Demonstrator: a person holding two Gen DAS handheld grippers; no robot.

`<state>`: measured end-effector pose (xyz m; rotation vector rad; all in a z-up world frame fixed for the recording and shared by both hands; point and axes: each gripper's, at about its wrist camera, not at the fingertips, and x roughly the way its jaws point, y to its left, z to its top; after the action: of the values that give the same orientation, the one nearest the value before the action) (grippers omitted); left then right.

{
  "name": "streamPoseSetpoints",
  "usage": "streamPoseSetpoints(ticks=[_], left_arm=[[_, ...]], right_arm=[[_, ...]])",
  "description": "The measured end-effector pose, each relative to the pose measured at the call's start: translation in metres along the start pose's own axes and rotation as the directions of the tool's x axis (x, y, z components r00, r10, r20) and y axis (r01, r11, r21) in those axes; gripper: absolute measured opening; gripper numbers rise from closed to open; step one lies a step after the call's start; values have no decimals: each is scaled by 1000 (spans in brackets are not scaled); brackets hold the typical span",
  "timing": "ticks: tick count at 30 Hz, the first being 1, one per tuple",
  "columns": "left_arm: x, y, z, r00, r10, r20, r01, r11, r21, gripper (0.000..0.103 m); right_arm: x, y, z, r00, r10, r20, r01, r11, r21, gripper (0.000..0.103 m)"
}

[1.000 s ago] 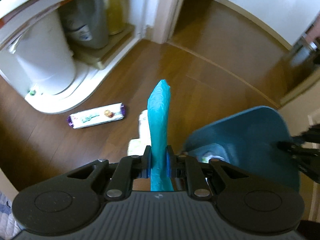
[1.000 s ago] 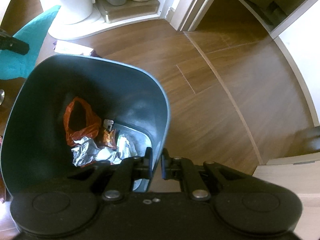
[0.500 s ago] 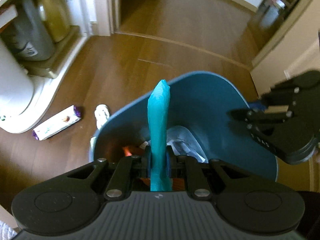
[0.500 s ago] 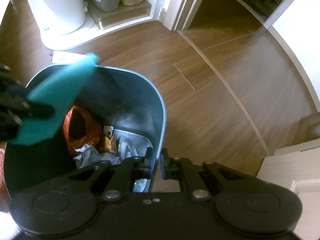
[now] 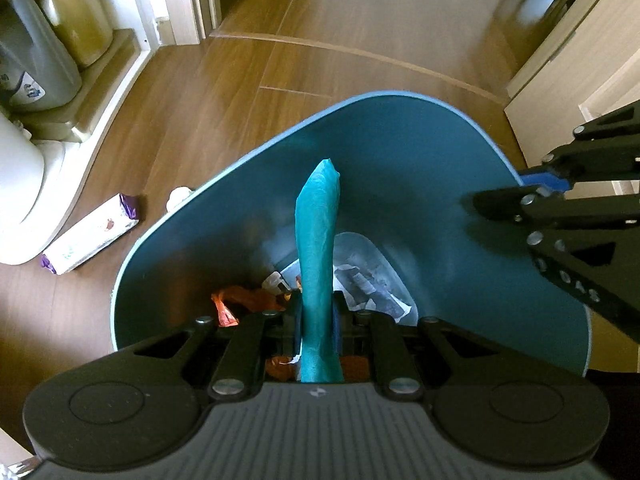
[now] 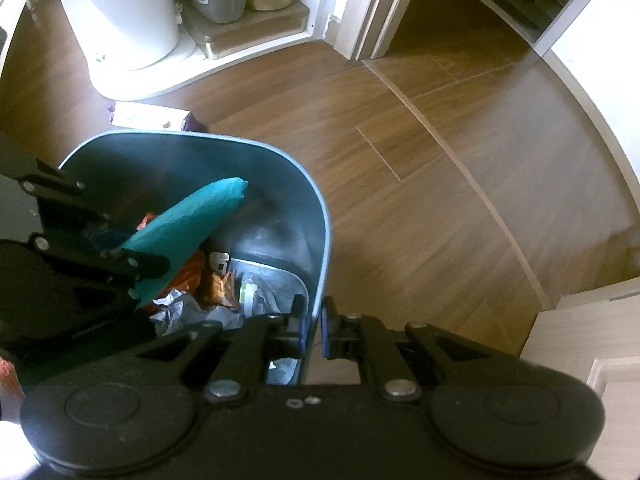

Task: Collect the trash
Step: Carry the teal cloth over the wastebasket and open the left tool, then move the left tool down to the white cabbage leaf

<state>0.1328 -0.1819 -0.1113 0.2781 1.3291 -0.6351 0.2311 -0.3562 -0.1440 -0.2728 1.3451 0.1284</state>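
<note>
While the bin sits on the wood floor, this is how things stand around it:

Left gripper: pointing steeply down over the bin's mouth, jaws narrow and clamped on a teal wrapper.
Wrapper: a long, flat teal piece, sticking out past the fingertips and hanging above the rubbish inside the bin; from the right wrist camera it slants across the bin's opening.
Right gripper: jaws narrow, pinching the bin's rim, one finger inside the wall and one outside.
Bin: dark blue, open-topped, its rim pale at the edge.
Bin contents: an orange bag, crumpled white paper and small snack wrappers, all lying at the bottom.
Floor trash: a white packet with purple ends lies on the floor just beside the bin, near a white curved base; a small white item peeks out at the bin's far rim.
Background: a white tub and two jugs on a low step, well apart from the bin.
</note>
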Motion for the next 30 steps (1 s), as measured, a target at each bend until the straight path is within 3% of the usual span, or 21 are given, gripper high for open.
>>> streamPoseSetpoints(ticks=[6,9,12,18,21,30], left_arm=[[4,3,-1,1000,0,-8,0,1000,-11,18],[2,4,1,1000,1,8,0,1000,-16,34],[-2,7,1,999,-7,38,8,1000,-26,63],[-10,11,3,998,-14,66,17,999,-43,64],[-15,15,4,997,-28,68,33,997,-67,67],[-40,26,7,993,-32,117,43,994,-96,67]], right_arm=[[3,1,2,1000,1,-9,-1,1000,6,6],[3,0,3,1000,9,-11,-9,1000,12,6],[5,0,4,1000,14,-13,-14,1000,6,6],[6,-3,1,1000,4,-15,-4,1000,6,5],[7,-3,-1,999,-39,-4,39,999,-21,4],[11,-8,-5,999,-18,-43,14,995,-101,5]])
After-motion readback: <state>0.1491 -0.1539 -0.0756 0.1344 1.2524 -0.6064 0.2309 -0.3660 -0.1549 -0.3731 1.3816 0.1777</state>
